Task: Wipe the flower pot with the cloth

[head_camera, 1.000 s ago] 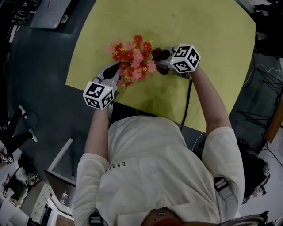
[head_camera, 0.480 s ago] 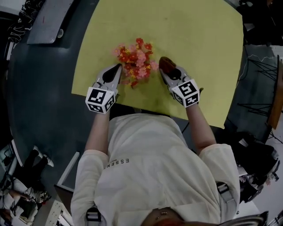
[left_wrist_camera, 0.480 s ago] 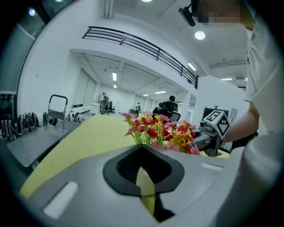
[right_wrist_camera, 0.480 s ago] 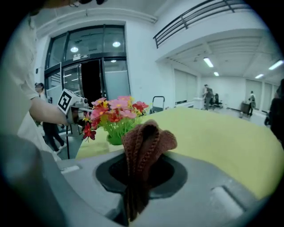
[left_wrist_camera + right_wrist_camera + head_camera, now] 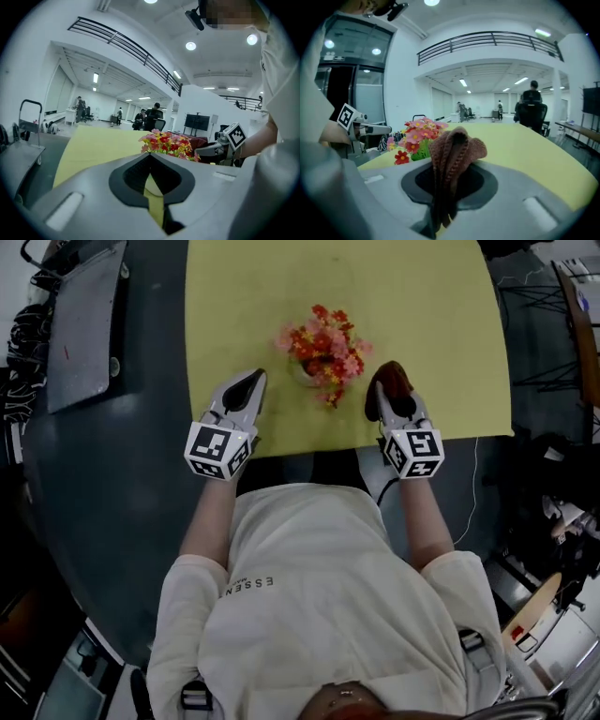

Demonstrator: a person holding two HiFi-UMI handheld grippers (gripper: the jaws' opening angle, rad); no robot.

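A pot of red, pink and orange flowers (image 5: 322, 351) stands on the yellow table (image 5: 431, 324), near its front edge. My left gripper (image 5: 254, 380) hovers to the left of the pot, apart from it, jaws shut on nothing. Its own view shows the flowers (image 5: 167, 143) just past the shut tips (image 5: 150, 156). My right gripper (image 5: 386, 390) is to the right of the pot and is shut on a brown knitted cloth (image 5: 394, 377). That cloth (image 5: 453, 152) bulges out of the jaws, with the flowers (image 5: 417, 135) beyond to the left. The pot body is mostly hidden under the blooms.
A grey flat case (image 5: 84, 324) lies on the dark surface left of the table. The table's front edge (image 5: 309, 448) runs just under both grippers. A cable (image 5: 472, 493) hangs off the right corner. A black office chair (image 5: 530, 114) and distant people stand beyond the table.
Both grippers have drawn back from the flowers toward the table's front edge and risen. The right one has swung from lying sideways to pointing forward, still holding the cloth.
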